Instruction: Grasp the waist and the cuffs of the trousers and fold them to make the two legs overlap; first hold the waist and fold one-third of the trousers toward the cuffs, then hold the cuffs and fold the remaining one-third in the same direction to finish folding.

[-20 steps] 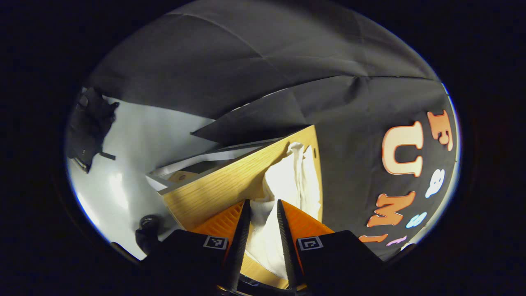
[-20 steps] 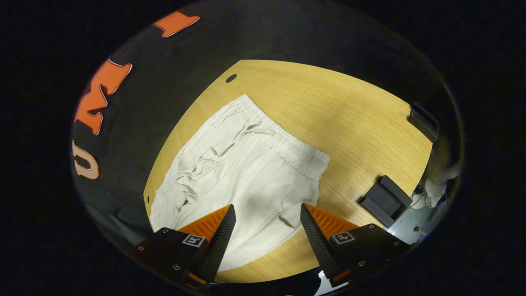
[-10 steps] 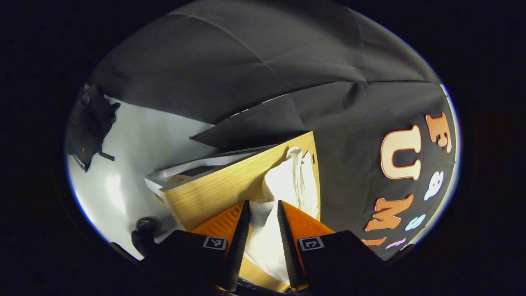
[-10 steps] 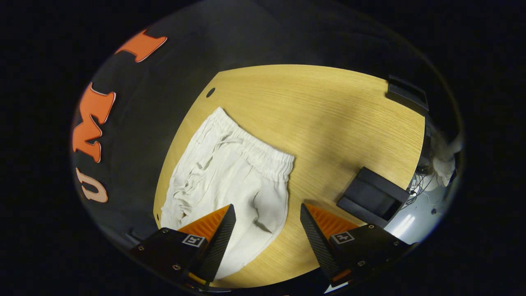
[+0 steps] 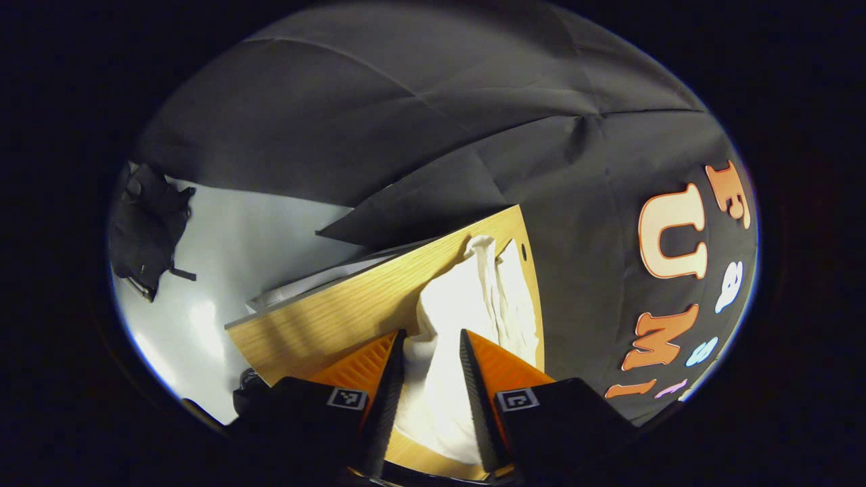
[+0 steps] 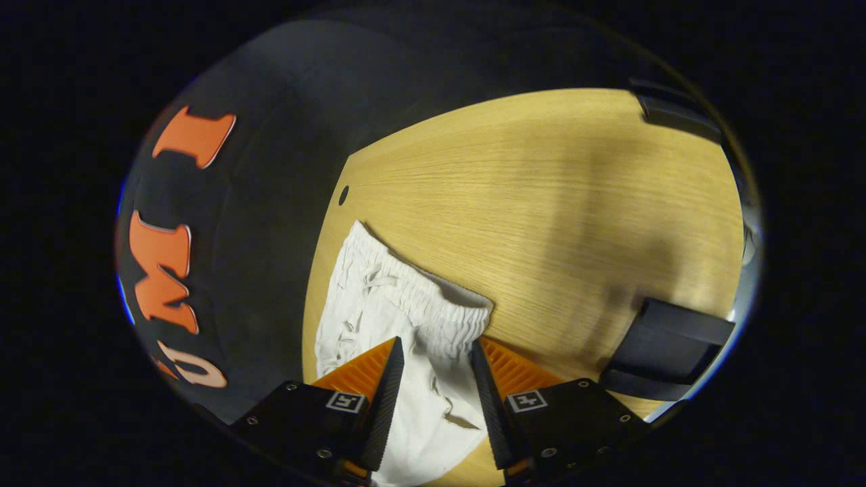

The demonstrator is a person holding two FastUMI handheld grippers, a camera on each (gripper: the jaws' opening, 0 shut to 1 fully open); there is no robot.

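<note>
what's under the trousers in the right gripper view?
The white trousers lie on the wooden table, whose bare top shows past the elastic waistband. Whatever lies beneath the cloth is covered. The right hand-held gripper straddles the fabric near the waistband.

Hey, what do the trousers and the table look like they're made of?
The trousers look like a light woven cloth, perhaps cotton or linen: off-white, matte, finely creased, with a gathered elastic waistband. The table looks like wood or wood-look laminate: pale straight grain, smooth, faintly sheened.
</note>
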